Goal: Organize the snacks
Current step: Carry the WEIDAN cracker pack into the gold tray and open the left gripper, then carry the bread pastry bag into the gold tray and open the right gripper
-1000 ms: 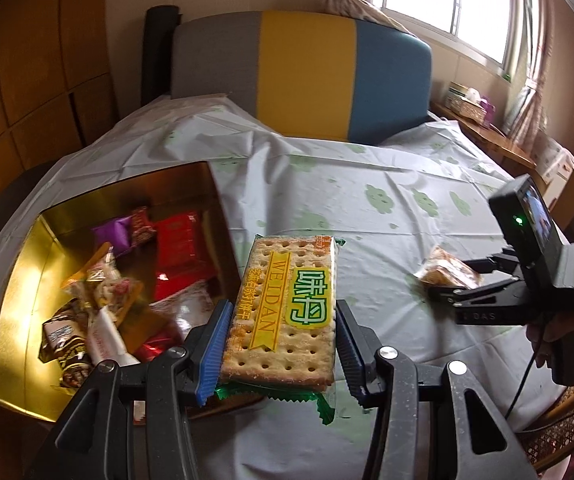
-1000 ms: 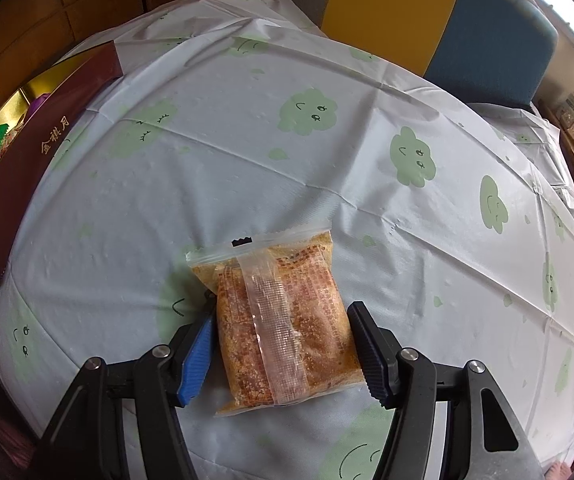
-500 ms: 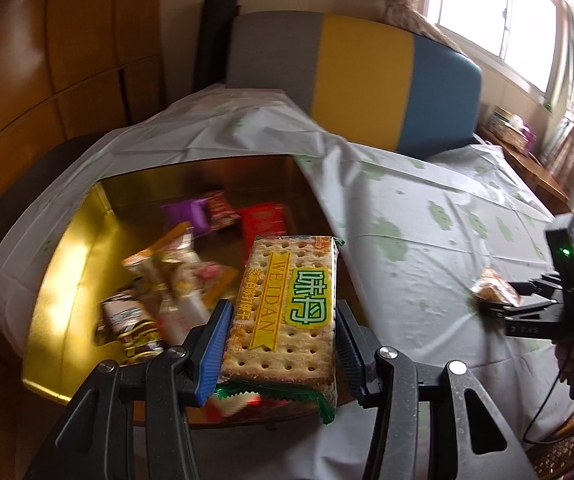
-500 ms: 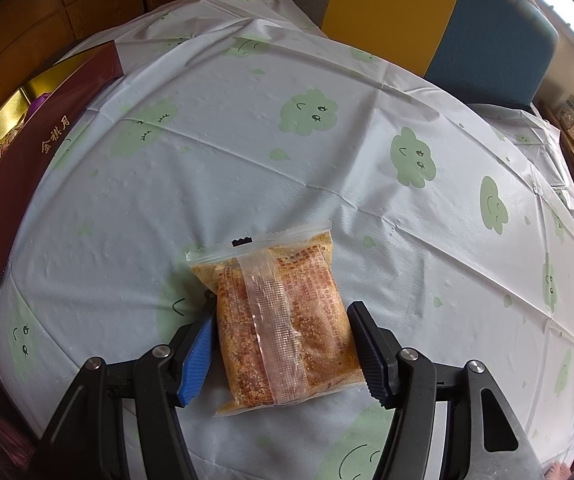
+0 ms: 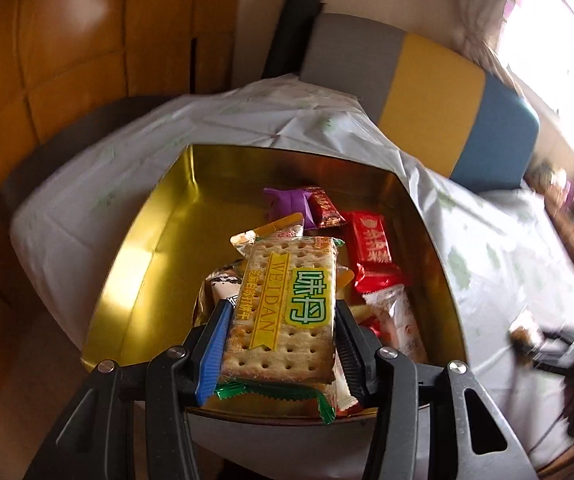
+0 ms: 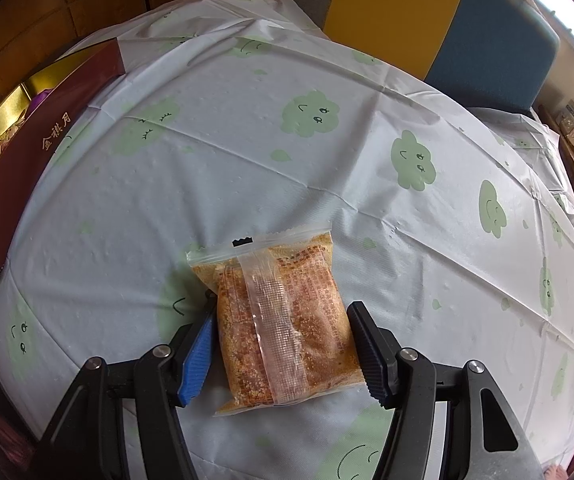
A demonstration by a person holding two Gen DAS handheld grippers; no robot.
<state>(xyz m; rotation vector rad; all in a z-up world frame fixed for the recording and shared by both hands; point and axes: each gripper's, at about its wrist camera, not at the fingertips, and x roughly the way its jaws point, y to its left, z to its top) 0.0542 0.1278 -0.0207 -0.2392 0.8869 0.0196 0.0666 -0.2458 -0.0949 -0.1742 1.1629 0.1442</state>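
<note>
Gold tin [image 5: 155, 248] w/ snack packs [image 5: 371, 248] under crackers [image 5: 287, 312].

Both grippers: blk arms, silver screws, one blue + one blk fingers [image 5: 215, 348].

The left gripper [image 5: 283, 344], black-framed with one blue pad and one black pad, is clamped on a rectangular cracker packet [image 5: 287, 312] printed with a yellow "WEIDAN" band and a green label; both pads press its long edges. The packet's crimped green end hangs below the fingers. Ahead of and beneath the fingers sits a gold-lined square box [image 5: 159, 240] holding loose wrapped snacks: a purple wrapped sweet [image 5: 287, 204] farthest ahead, a red foil packet [image 5: 369, 240] ahead and right of the black pad, and a white-and-red packet [image 5: 399, 320] just right of that pad. The box rests on a pale tablecloth [image 5: 495, 264] with faint green prints. Far right, blurred, the right gripper [image 5: 527, 332] has an orange packet between its fingers.
</note>
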